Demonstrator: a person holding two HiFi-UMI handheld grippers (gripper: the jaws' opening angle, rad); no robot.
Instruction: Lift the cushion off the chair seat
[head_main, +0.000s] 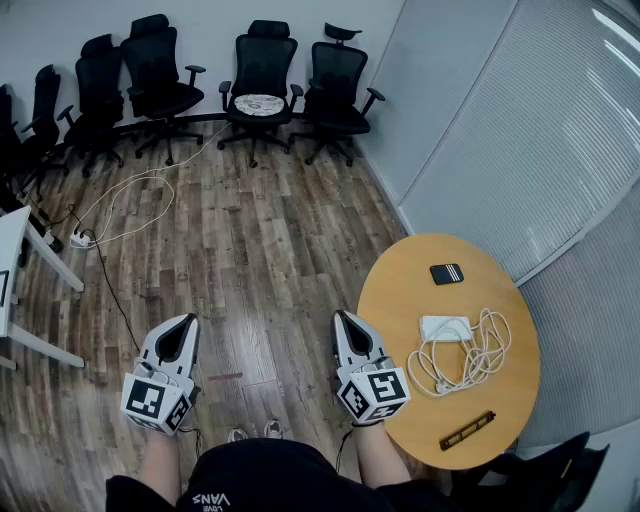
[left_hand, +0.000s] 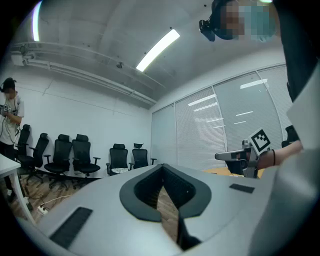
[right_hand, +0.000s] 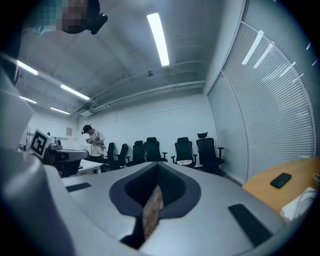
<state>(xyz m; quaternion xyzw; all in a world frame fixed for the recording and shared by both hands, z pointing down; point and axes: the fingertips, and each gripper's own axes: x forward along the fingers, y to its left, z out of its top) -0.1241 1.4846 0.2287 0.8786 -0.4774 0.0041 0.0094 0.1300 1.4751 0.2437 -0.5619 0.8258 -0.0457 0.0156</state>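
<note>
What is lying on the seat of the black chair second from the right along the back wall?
A pale patterned cushion lies on that chair and covers most of the seat; the seat surface under it is hidden.

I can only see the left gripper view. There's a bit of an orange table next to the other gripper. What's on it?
Observer: A dark phone lies flat on the round table, toward its far side.
Operator: Is that all?
Observer: No. A white charger sits mid-table, with its white cable looped beside it.
Operator: Is the other gripper holding something?
Observer: No. The right gripper has its jaws together, with nothing between them.
</note>
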